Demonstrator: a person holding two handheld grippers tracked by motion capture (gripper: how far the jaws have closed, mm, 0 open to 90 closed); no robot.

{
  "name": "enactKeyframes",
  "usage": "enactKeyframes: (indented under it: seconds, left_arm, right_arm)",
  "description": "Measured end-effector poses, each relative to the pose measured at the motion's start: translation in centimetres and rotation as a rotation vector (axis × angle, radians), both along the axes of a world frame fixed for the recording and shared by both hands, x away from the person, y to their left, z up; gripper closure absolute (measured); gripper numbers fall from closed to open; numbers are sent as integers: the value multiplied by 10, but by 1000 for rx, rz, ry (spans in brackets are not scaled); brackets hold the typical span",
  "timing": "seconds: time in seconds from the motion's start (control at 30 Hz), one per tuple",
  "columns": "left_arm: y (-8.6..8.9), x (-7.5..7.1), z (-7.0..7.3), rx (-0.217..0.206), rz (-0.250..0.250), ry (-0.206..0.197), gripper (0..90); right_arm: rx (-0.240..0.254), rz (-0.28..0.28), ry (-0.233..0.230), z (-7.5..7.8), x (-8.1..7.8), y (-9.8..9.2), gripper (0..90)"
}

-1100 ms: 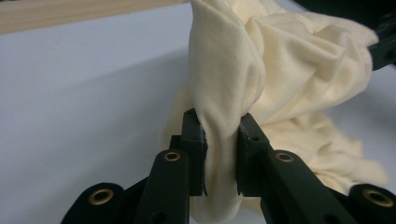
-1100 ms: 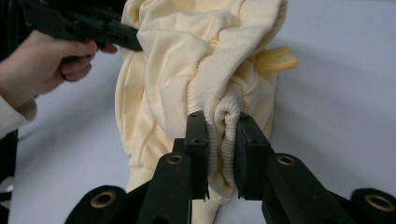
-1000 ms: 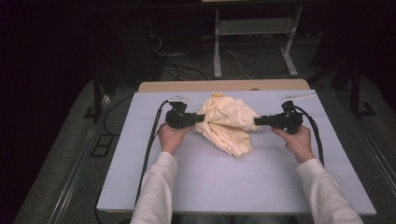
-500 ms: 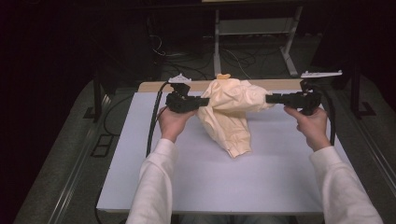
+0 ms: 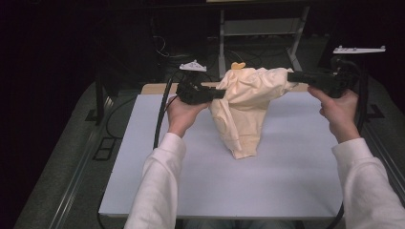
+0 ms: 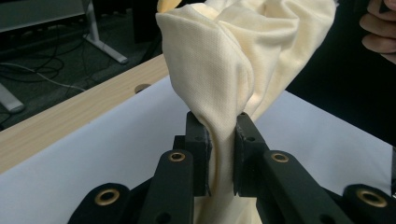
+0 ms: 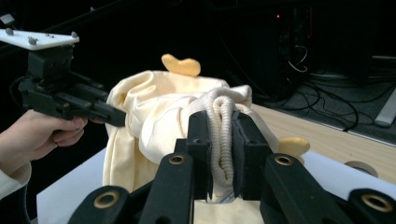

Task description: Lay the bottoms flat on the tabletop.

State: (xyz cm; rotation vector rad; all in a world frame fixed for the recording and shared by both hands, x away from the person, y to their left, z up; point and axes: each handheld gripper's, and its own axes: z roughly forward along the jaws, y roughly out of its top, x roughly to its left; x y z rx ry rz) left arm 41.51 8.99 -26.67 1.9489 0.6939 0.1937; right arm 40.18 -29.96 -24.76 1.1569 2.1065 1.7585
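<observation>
The crumpled cream knitted cloth garment [image 5: 243, 107] looks soft and matt, with a thick ribbed hem [image 7: 222, 135]. Beneath the garment, the white matt table cover [image 5: 286, 181] is smooth; behind it shows a pale, smooth wooden tabletop edge [image 6: 70, 116]. The black jaws look like matt plastic.

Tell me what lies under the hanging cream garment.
Under the cream garment, held up by two hand-held grippers, lies the white table sheet. Its lowest fold covers the spot directly beneath.
</observation>
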Motion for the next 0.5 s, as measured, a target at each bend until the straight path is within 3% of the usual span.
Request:
enactKeyframes:
  seconds: [0.17, 0.3, 0.5]
  left_arm:
    - [-1, -6, -10, -29, -16, 5, 781]
    - [5, -7, -18, -8, 0, 14, 783]
    - [22, -10, -14, -5, 46, -8, 787]
  right_arm:
    - [-29, -30, 5, -1, 0, 0, 778]
    - [-66, -35, 32, -11, 5, 6, 777]
    - [-70, -35, 62, -24, 20, 23, 777]
